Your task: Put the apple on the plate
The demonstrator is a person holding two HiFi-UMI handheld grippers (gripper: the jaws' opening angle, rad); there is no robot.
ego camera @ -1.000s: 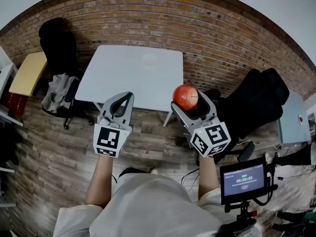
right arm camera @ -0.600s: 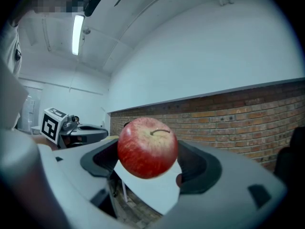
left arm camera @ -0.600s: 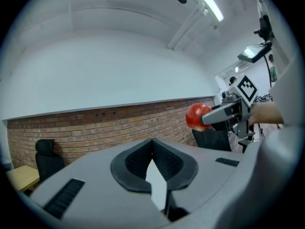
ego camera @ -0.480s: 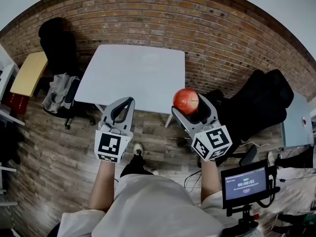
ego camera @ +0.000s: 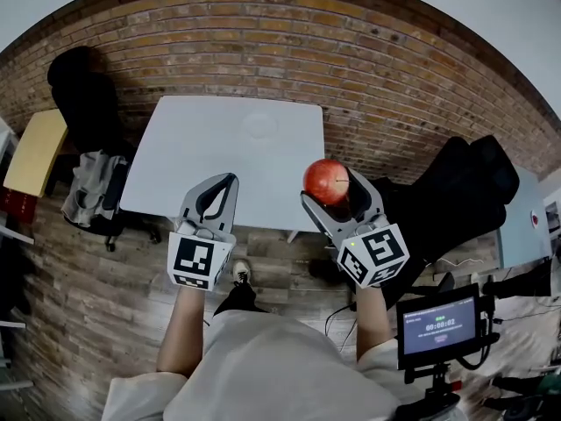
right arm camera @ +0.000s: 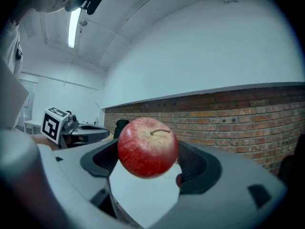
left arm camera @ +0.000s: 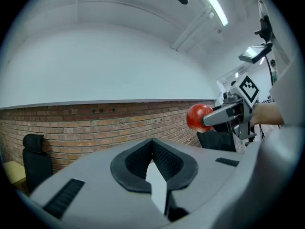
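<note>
The apple (ego camera: 327,181), red with its stem toward the right, sits just right of the head view's centre, clamped between the jaws of the right gripper (ego camera: 333,191). In the right gripper view the jaws stand wide apart, and the dark pads (right arm camera: 198,168) press the apple on both sides. In the picture it lies over the near right corner of the white table (ego camera: 175,169). The plate (ego camera: 260,125), white and faint, rests on the table's far part, up and left of the apple and well apart from it. The left gripper (ego camera: 217,193), at lower left of centre, has its jaws together at the tips, with nothing between them.
</note>
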